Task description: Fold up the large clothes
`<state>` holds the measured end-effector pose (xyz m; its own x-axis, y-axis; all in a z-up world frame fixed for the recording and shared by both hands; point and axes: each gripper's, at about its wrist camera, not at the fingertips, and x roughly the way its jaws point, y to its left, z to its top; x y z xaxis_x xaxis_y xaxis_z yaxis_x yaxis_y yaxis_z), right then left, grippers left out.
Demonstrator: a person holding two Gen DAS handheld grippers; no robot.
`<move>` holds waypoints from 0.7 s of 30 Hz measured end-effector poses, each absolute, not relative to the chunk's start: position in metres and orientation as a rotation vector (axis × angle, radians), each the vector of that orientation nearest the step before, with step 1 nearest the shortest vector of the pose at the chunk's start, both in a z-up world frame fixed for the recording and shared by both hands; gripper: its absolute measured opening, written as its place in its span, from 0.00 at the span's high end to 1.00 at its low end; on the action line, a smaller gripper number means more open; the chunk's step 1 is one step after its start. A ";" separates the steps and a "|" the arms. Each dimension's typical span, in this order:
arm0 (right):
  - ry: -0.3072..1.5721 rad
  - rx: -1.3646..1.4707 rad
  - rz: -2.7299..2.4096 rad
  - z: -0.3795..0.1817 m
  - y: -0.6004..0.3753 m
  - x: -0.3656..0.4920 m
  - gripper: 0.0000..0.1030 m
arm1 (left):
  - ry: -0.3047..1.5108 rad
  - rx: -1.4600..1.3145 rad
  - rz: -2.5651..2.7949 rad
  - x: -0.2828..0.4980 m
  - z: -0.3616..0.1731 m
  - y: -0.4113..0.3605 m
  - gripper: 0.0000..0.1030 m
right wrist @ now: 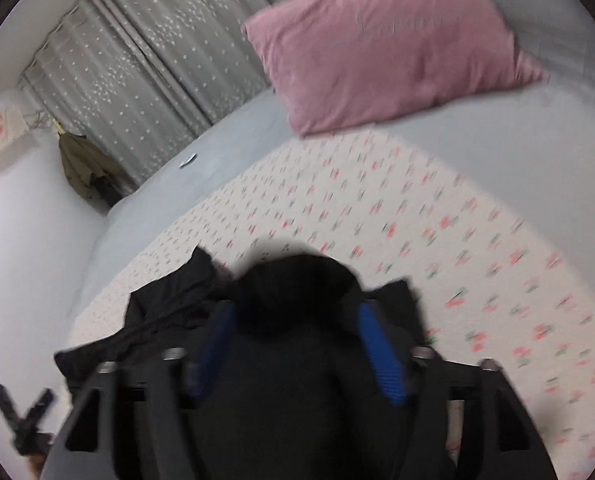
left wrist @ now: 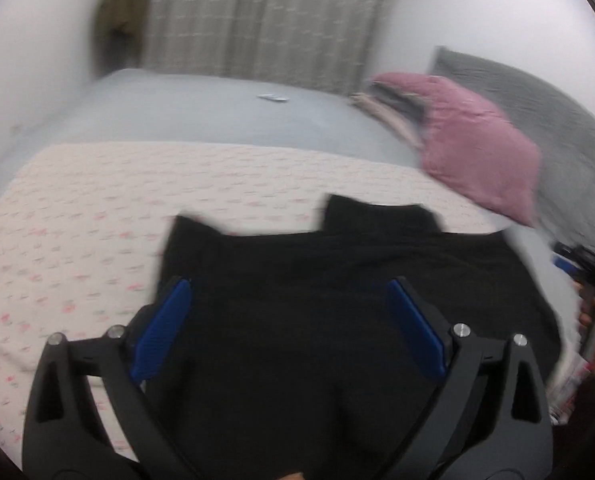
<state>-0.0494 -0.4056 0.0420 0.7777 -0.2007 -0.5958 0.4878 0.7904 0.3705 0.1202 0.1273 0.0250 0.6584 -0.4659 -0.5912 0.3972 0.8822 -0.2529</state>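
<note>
Matt black cloth garment [left wrist: 337, 320] lying on printed woven blanket [left wrist: 77, 220]; velvety pink pillow [right wrist: 385, 44] showing upper right; ribbed blue pads [left wrist: 165, 328].

- The garment [left wrist: 337, 300] is showing solid black.
- The bedspread [left wrist: 97, 208] is showing cream with small pink-red and green motifs.
- The sheet [left wrist: 217, 116] is showing plain pale grey-blue.
- The pillow [left wrist: 477, 152] is showing dusty pink.
- The curtain [right wrist: 145, 76] is showing grey with small white stars.
- The left claw [left wrist: 289, 320] is showing a black frame with blue pads [left wrist: 165, 332].
- The hanging jacket [right wrist: 81, 164] is showing olive.
</note>
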 end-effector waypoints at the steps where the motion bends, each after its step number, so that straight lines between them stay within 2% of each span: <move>1: 0.543 0.487 -0.386 0.050 -0.396 -0.051 0.29 | 0.712 -0.122 -0.548 0.120 0.022 0.118 0.05; 4: 0.577 0.389 -0.287 0.049 -0.358 -0.027 0.29 | 0.801 -0.142 -0.686 0.131 -0.002 0.076 0.05; 7: 0.735 0.270 -0.123 0.016 -0.297 0.030 0.29 | 0.879 -0.104 -0.759 0.145 -0.028 0.034 0.05; 11: 0.904 0.079 0.030 -0.033 -0.246 0.087 0.31 | 0.951 -0.061 -0.663 0.177 -0.056 0.028 0.05; 13: 0.908 0.072 -0.028 -0.047 -0.264 0.100 0.31 | 0.936 -0.051 -0.592 0.194 -0.060 0.046 0.05; 17: 0.859 0.269 -0.237 -0.054 -0.359 0.096 0.31 | 0.903 -0.090 -0.430 0.223 -0.060 0.106 0.07; 19: 0.792 0.408 -0.267 -0.054 -0.401 0.079 0.36 | 0.889 -0.101 -0.297 0.229 -0.057 0.134 0.07; 21: 0.766 0.433 -0.448 -0.050 -0.431 0.060 0.37 | 0.888 -0.161 -0.198 0.234 -0.055 0.163 0.07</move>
